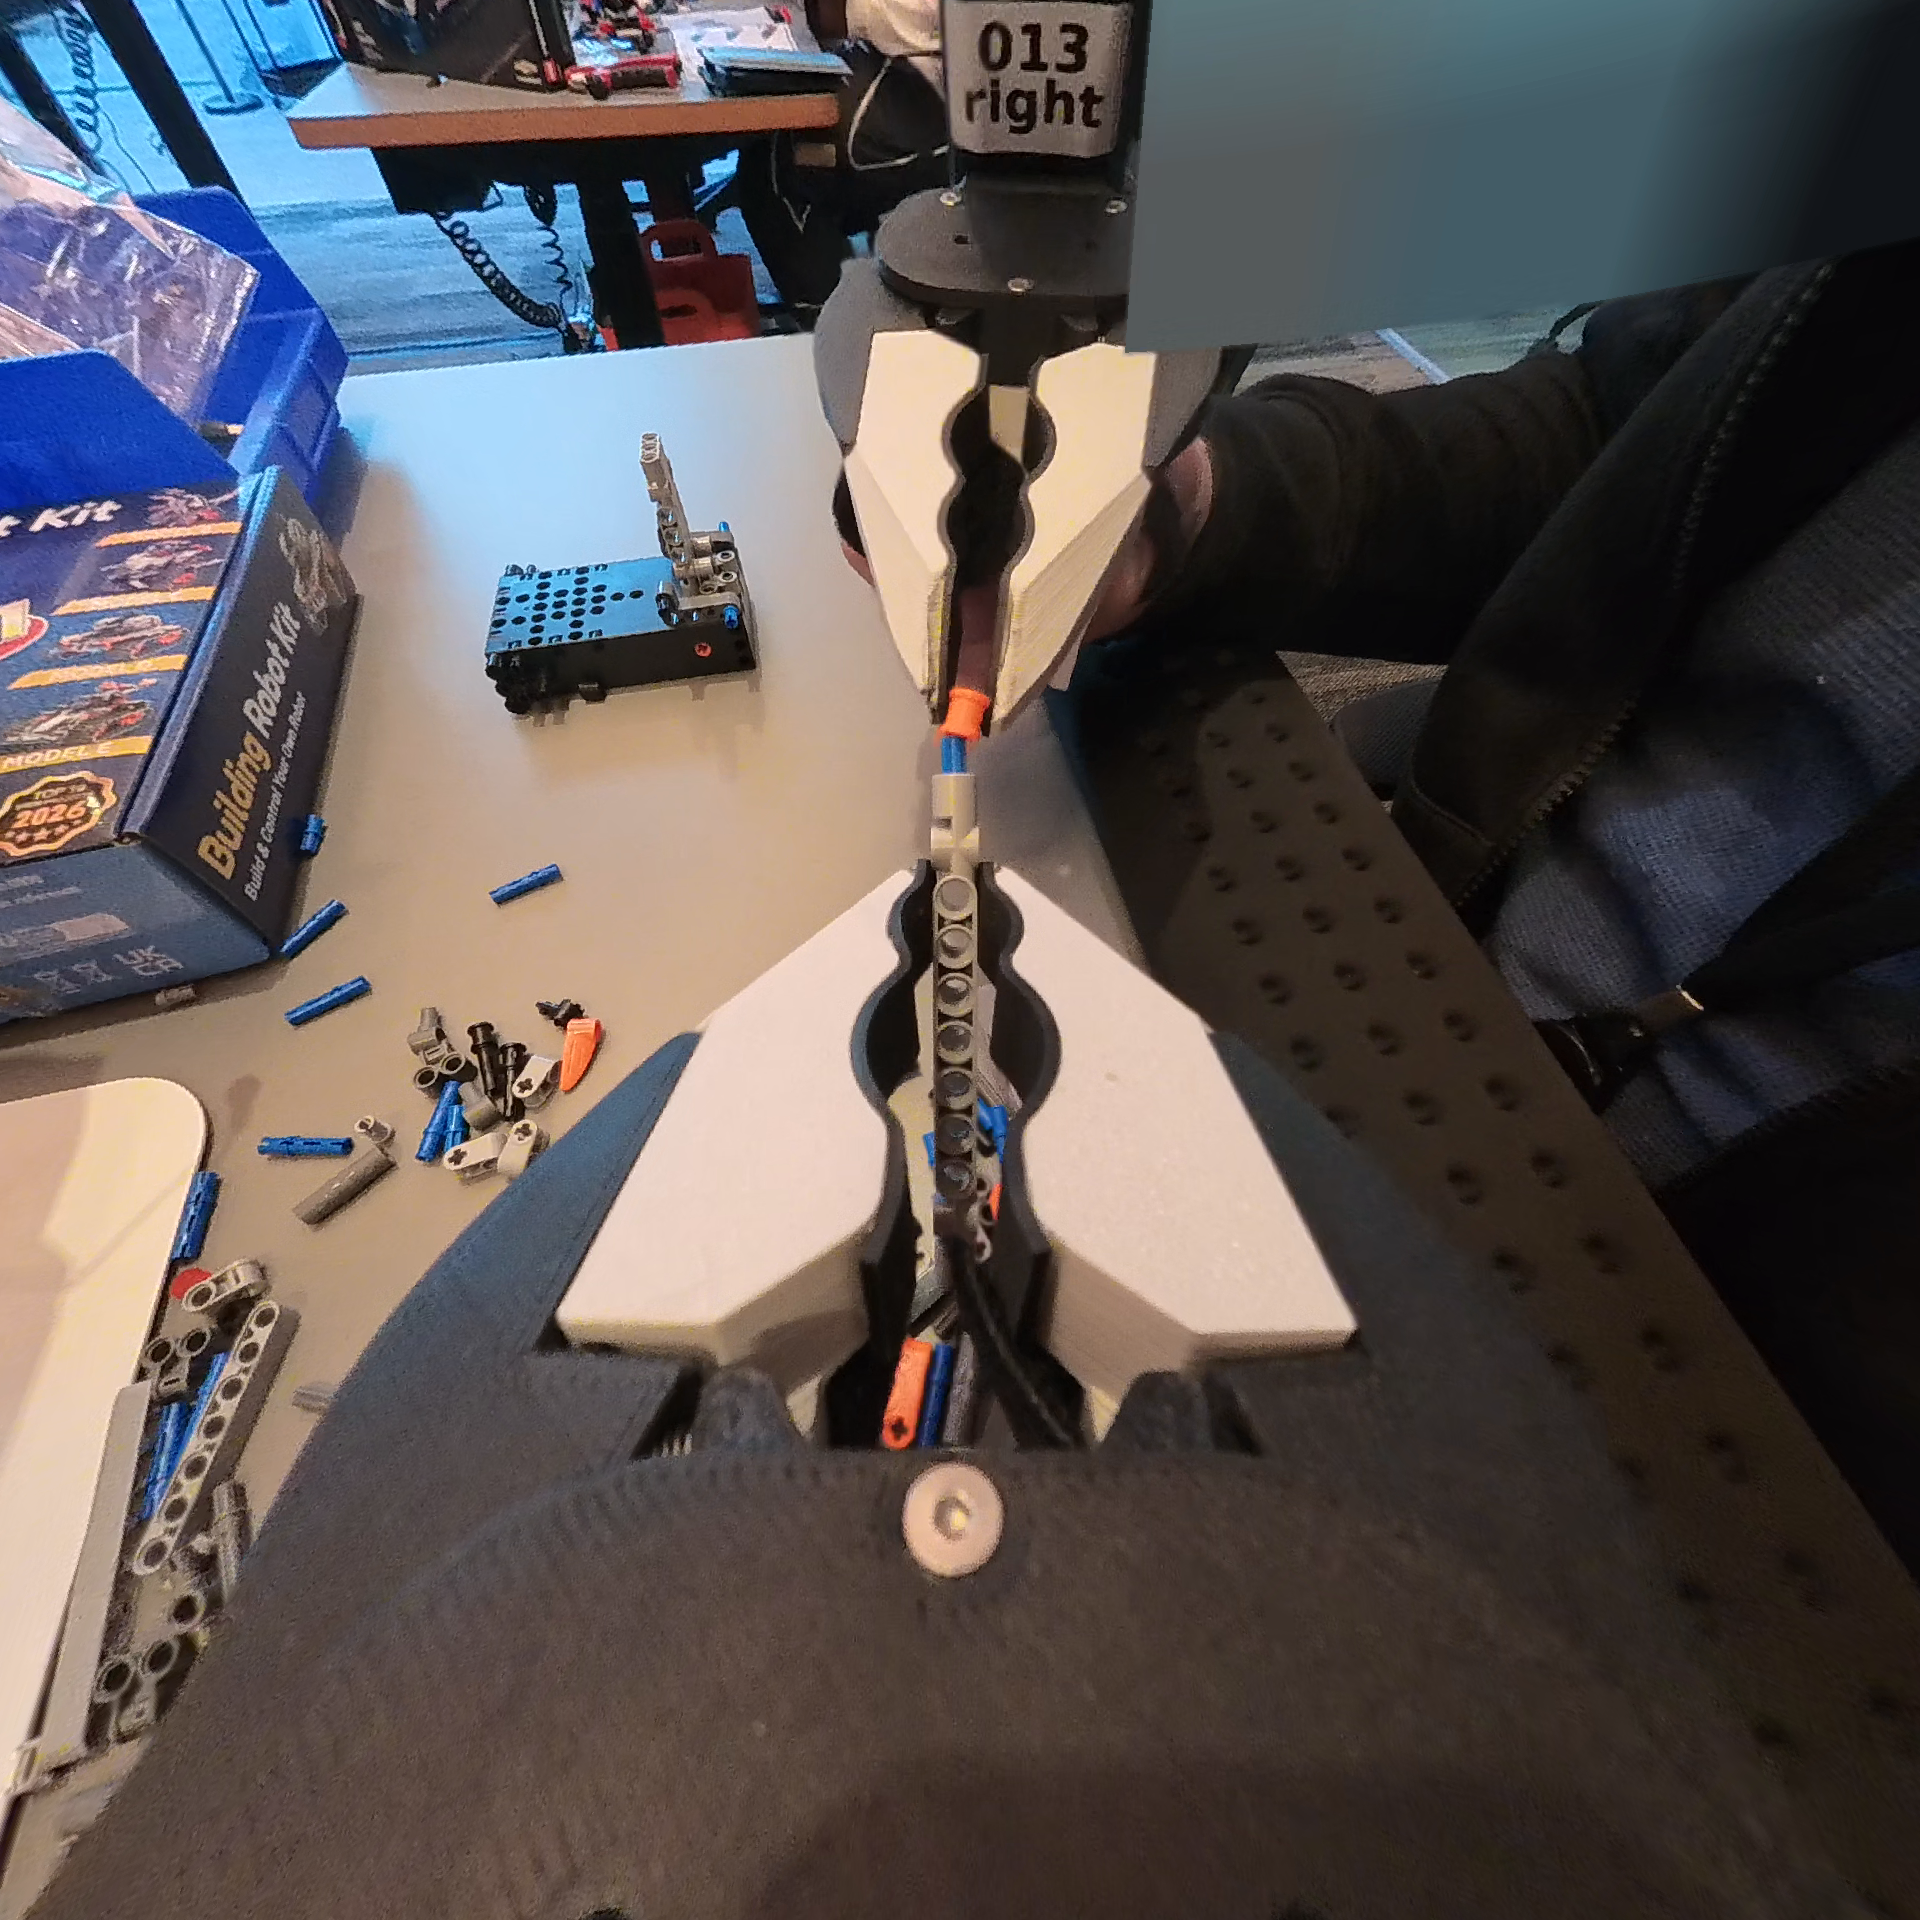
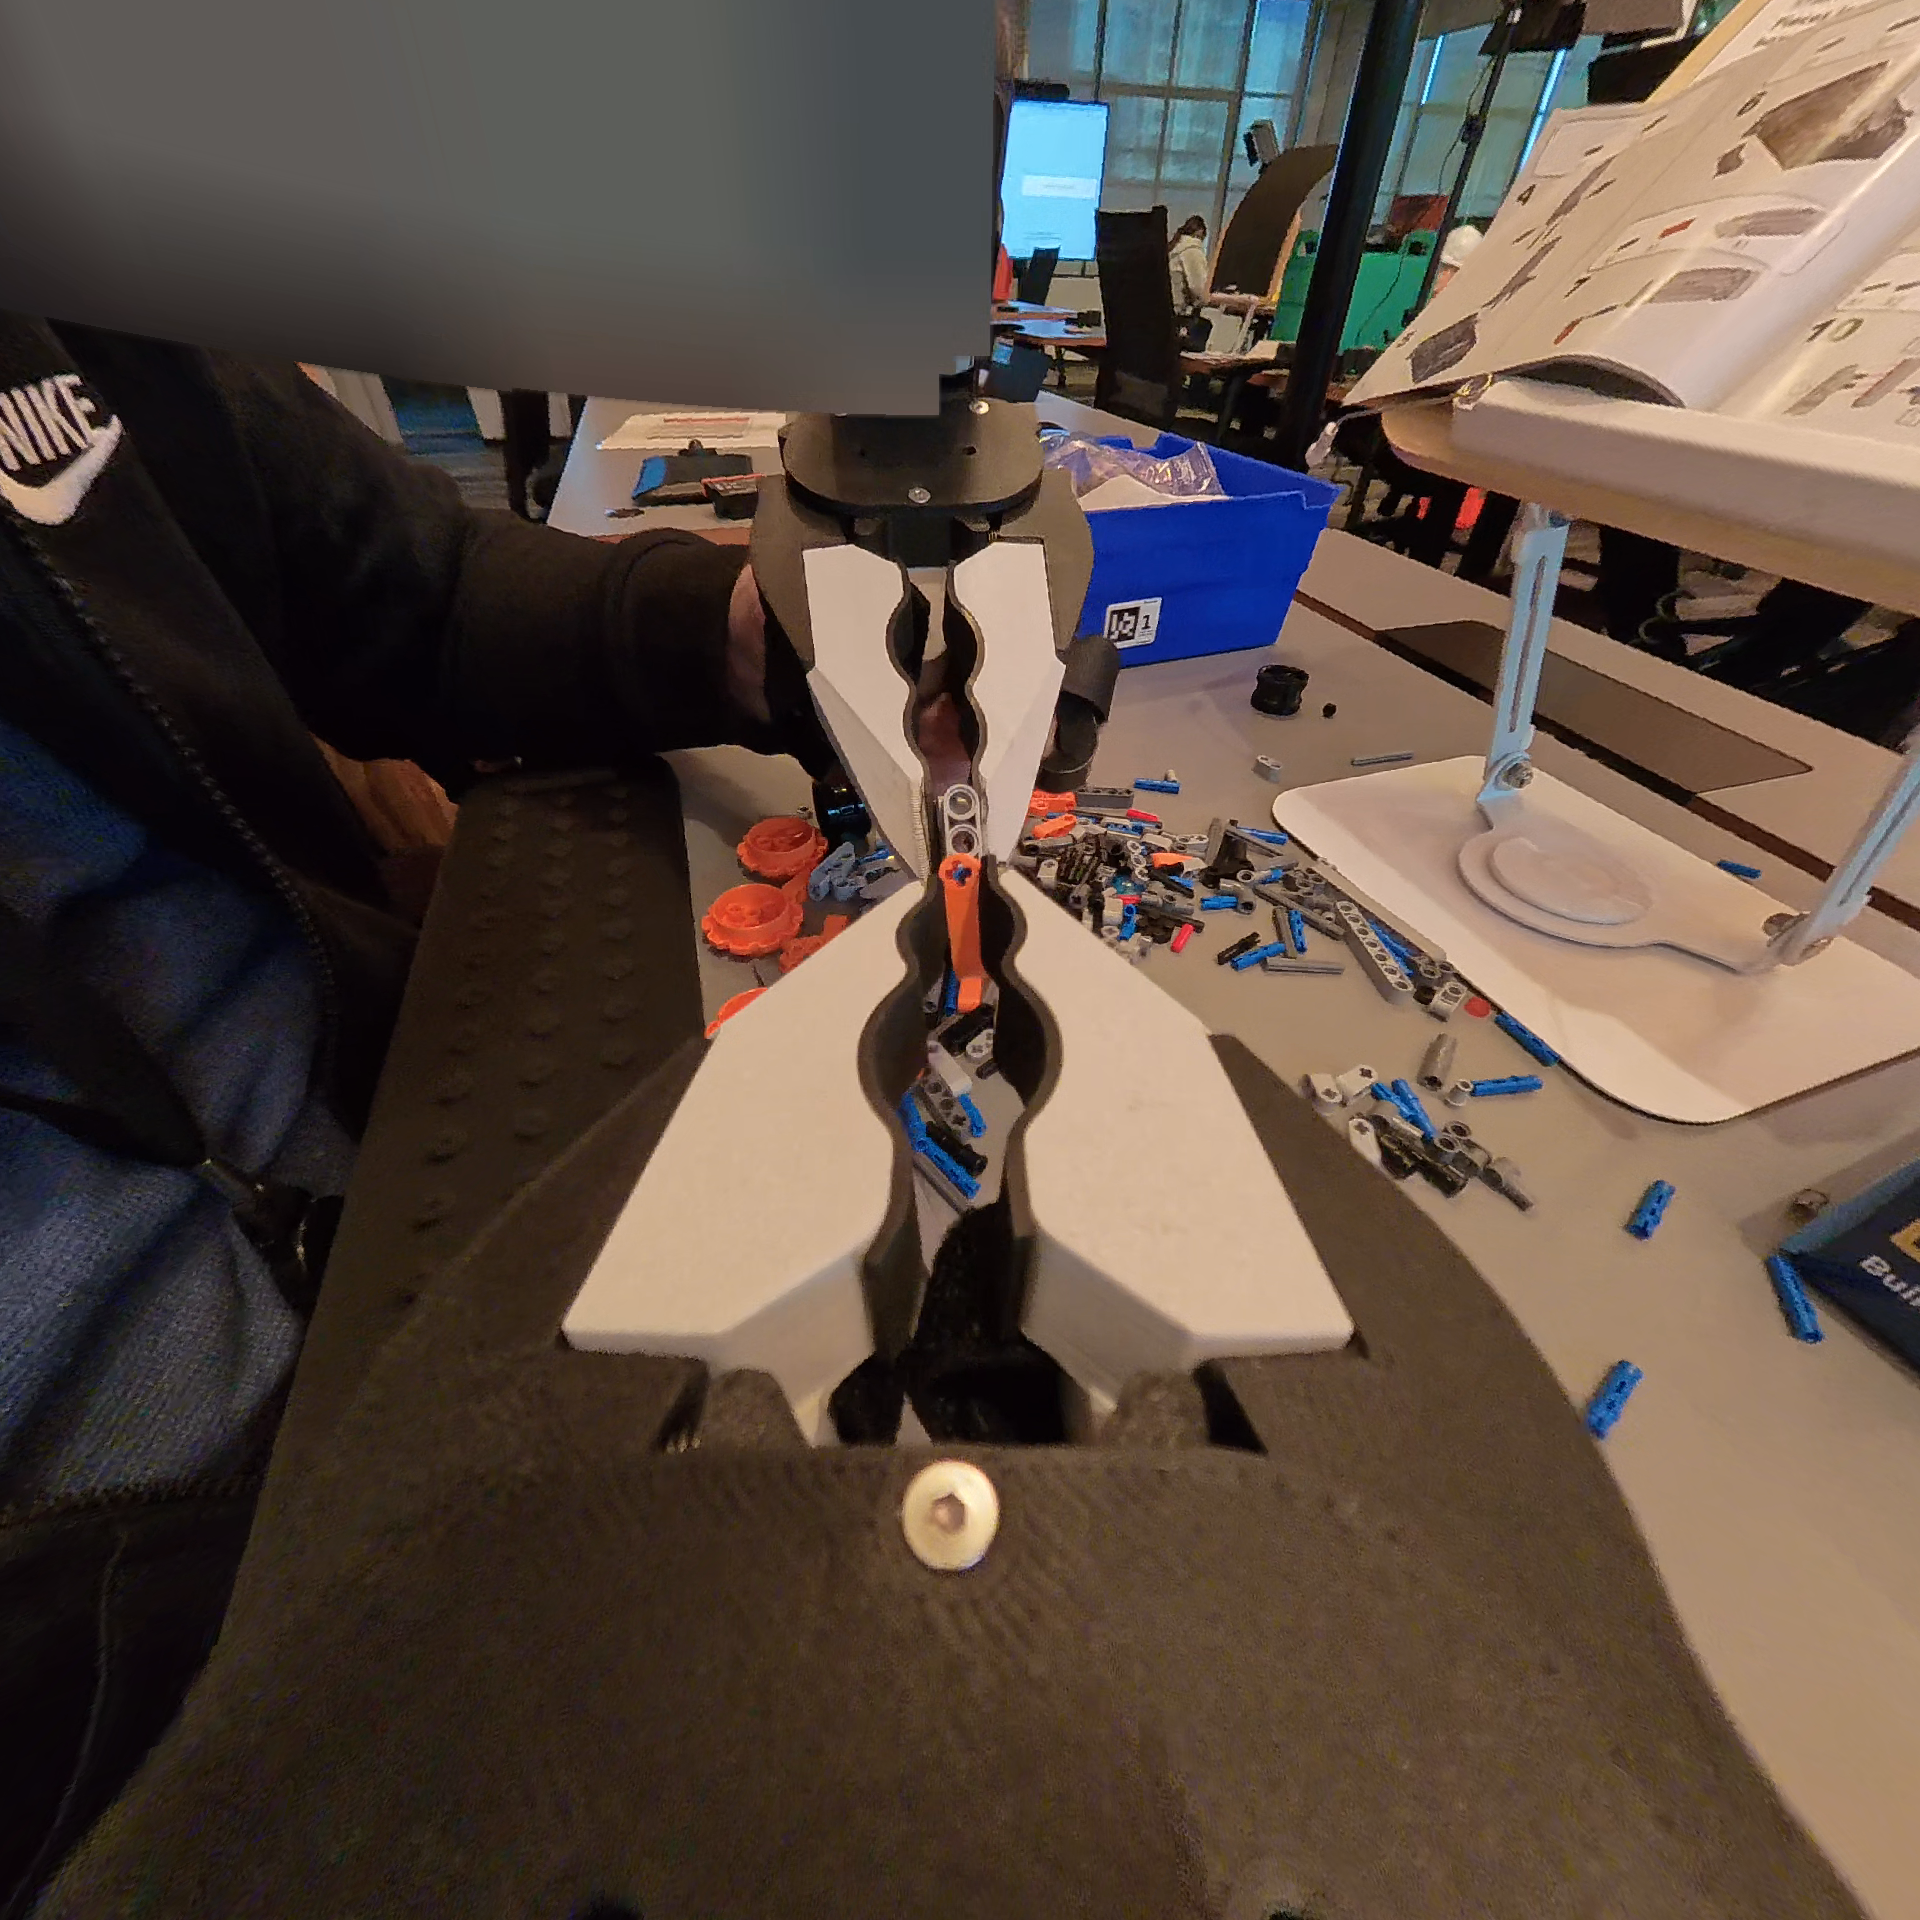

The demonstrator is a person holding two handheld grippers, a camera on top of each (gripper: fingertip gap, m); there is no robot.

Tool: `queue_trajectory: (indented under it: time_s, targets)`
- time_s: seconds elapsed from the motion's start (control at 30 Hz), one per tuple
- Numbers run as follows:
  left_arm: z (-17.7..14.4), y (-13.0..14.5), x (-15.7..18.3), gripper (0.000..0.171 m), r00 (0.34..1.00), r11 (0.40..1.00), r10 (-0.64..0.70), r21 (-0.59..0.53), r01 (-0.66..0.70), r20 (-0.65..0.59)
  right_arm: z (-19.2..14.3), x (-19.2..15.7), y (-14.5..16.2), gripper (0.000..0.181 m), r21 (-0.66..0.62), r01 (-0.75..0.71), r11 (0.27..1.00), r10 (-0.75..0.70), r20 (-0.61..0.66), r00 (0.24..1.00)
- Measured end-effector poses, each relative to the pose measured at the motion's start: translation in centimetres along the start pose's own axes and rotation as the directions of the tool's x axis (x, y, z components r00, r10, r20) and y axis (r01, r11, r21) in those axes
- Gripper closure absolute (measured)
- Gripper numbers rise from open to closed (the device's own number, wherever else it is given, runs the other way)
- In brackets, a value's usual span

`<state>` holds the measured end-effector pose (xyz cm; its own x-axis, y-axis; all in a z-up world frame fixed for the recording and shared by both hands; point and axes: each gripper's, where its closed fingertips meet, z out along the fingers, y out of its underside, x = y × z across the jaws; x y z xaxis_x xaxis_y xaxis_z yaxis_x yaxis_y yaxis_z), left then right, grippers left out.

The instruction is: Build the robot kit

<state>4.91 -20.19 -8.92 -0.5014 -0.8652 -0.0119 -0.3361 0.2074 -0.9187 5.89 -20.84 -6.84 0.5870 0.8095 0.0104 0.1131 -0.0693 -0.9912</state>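
Left gripper (image 1: 954, 883) clamped on a grey holed beam (image 1: 954, 1023); right gripper (image 2: 961, 883) clamped on an orange piece (image 2: 962, 935) — both tip to tip above the desk's (image 1: 675, 790) near edge. A blue pin (image 1: 951, 750) bridges the two parts. Loose pieces (image 2: 1195, 894) lie mid-desk; a black holed block (image 1: 613, 629) sits farther back.

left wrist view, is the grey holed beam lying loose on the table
No, the left claw is shut on the grey holed beam, holding it above the table.
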Motion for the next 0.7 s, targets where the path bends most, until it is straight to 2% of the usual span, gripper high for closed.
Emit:
queue_trajectory:
  time_s: [0.23,0.57,0.7]
  targets:
    - [0.01,-0.02,0.01,0.167,0.998,0.998,0.051,-0.023,-0.050,0.028,-0.08,0.00,0.01,0.176,0.025,-0.125,0.992,0.123,0.078,0.989]
    - [0.14,0.65,-0.04,0.167,0.994,0.991,0.102,-0.092,-0.097,0.047,0.09,-0.08,0.60,0.176,0.000,-0.185,0.983,0.183,0.130,0.974]
    - [0.11,0.27,0.27,0.167,0.995,0.994,0.096,-0.060,-0.094,0.027,-0.07,-0.33,0.23,0.176,0.023,-0.214,0.977,0.207,0.171,0.963]
